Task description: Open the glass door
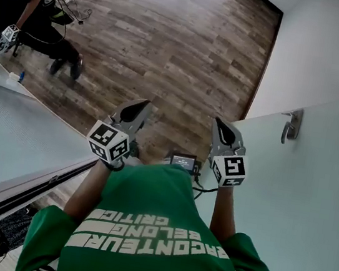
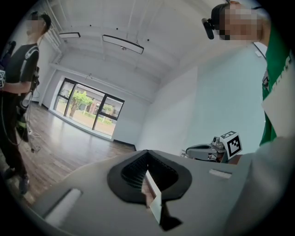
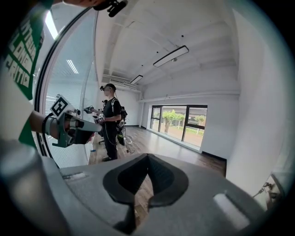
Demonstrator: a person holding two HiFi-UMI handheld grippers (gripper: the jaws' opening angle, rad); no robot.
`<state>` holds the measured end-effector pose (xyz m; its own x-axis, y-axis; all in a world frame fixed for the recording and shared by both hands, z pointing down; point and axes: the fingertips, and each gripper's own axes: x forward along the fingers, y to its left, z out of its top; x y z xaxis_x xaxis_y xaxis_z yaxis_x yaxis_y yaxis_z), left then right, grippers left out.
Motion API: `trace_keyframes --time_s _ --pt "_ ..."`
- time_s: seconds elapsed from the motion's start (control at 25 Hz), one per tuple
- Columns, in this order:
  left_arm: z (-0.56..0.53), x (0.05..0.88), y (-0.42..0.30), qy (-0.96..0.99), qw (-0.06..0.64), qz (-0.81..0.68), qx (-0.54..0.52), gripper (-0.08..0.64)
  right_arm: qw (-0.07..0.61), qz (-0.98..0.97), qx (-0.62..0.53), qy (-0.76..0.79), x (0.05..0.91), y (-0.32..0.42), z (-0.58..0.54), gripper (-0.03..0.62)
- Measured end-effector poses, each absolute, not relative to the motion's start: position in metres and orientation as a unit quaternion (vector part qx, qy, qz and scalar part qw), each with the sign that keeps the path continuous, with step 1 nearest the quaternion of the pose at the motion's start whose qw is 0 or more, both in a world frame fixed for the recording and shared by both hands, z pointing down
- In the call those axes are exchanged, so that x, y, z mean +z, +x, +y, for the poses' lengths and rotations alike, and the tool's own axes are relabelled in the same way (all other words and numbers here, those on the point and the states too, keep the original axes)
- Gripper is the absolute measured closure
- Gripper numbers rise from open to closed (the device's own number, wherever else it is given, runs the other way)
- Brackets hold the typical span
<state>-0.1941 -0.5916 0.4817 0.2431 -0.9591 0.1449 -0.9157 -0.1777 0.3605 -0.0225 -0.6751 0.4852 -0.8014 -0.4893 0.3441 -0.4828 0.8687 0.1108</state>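
Left gripper [image 1: 141, 106] and right gripper [image 1: 220, 124] were noted closed tip to tip, nothing held, both left of the handle [image 1: 291, 126], neither touching it. The handle was seen on the glass door [image 1: 310, 209]. Risk judged: closed jaws could be skidded off it, striking glass.

Green shirt [image 1: 163, 222] with white lettering; grey left gripper [image 1: 141, 106] and right gripper [image 1: 220, 125] carry black-and-white marker cubes [image 1: 108, 141].

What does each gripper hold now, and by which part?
Nothing. The left gripper and right gripper are shut on air, apart from the door handle.
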Motion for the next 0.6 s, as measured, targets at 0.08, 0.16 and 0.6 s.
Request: trace_keyframes --time_s 0.08,0.16,0.6 --pt "-0.587 0.484 -0.2 0.759 0.19 -0.62 -0.059 0.543 0.183 -0.952 -0.008 0.247 0.487 -0.029 -0.67 0.598" --pt "-0.583 0.486 -0.204 0.754 0.193 -0.625 -0.062 0.543 0.182 -0.954 -0.006 0.238 0.49 -0.035 -0.665 0.598" --pt "-0.562 0.495 -0.227 0.738 0.2 -0.642 -0.064 0.543 0.191 -0.969 -0.013 0.158 0.505 -0.092 -0.63 0.598"
